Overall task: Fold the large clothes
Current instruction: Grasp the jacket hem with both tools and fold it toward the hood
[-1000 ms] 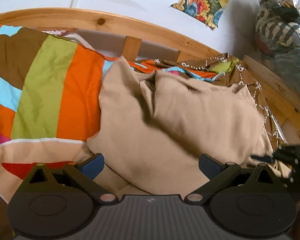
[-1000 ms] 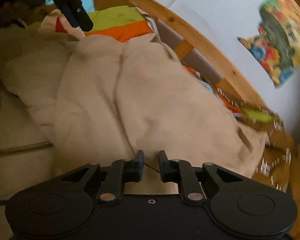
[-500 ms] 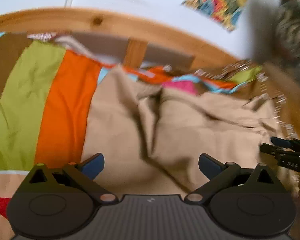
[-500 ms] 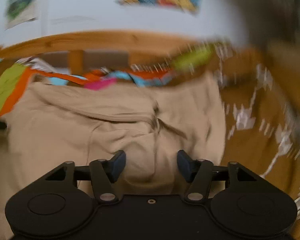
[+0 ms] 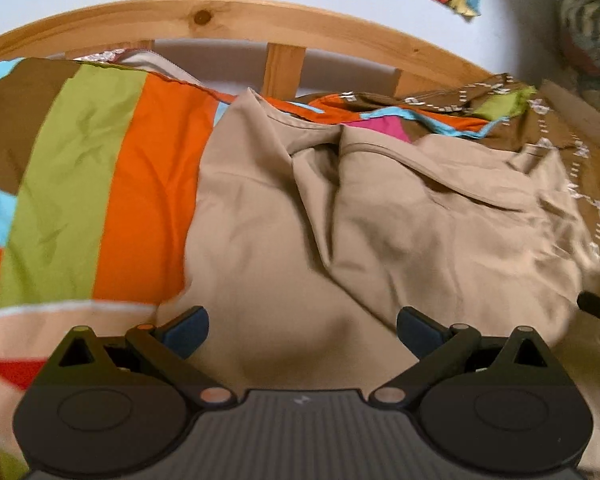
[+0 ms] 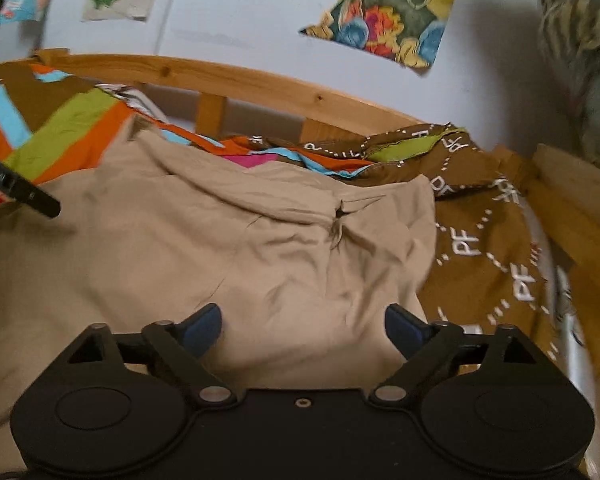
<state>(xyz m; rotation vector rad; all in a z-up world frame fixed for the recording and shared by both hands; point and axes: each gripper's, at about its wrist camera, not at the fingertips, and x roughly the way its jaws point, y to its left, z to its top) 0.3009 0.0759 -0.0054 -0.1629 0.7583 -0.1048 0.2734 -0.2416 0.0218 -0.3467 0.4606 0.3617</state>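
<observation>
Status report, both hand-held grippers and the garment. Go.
Left hand-held gripper open, empty. Right hand-held gripper open, empty. Beige garment crumpled on striped bedding, unfolded. Nothing in the way.

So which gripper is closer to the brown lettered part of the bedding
Right. The right gripper hangs over the beige garment right beside the brown lettered bedding; the left gripper sits toward the striped side.

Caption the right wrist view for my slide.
Open right gripper above rumpled beige garment on a wooden-framed bed.
</observation>
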